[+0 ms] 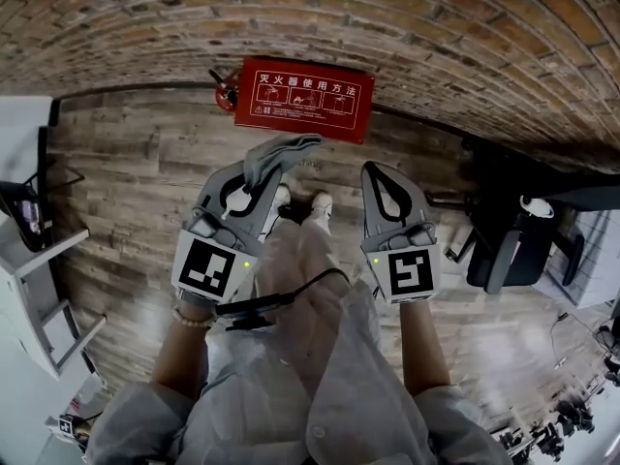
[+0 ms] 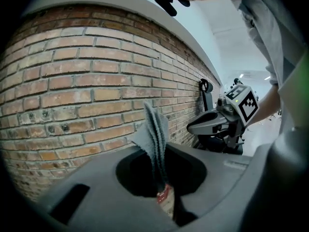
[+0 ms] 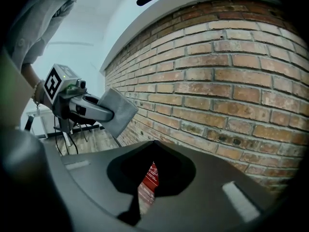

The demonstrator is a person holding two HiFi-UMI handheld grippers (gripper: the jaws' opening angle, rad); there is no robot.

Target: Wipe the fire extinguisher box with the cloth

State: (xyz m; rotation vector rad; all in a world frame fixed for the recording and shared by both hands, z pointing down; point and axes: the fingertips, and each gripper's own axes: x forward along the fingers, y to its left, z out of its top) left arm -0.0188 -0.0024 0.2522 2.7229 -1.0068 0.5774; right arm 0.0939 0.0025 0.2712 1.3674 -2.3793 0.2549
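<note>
The red fire extinguisher box (image 1: 305,98) with white print lies on the wooden floor against the brick wall. My left gripper (image 1: 257,174) hovers above the floor just short of it, shut on a grey cloth (image 1: 283,151) that sticks out past the tips toward the box. In the left gripper view the folded cloth (image 2: 153,132) stands up from the gripper (image 2: 157,151), and a sliver of the red box (image 2: 165,195) shows below. My right gripper (image 1: 376,174) is level with it to the right, shut with nothing in it. Its own view shows the red box (image 3: 150,178) through the gripper (image 3: 153,146) opening.
The brick wall (image 1: 407,27) runs along the top. A black office chair (image 1: 509,245) stands at the right and a white shelf unit (image 1: 39,269) at the left. The person's shoes (image 1: 320,206) stand on the wooden floor (image 1: 126,172) below the box.
</note>
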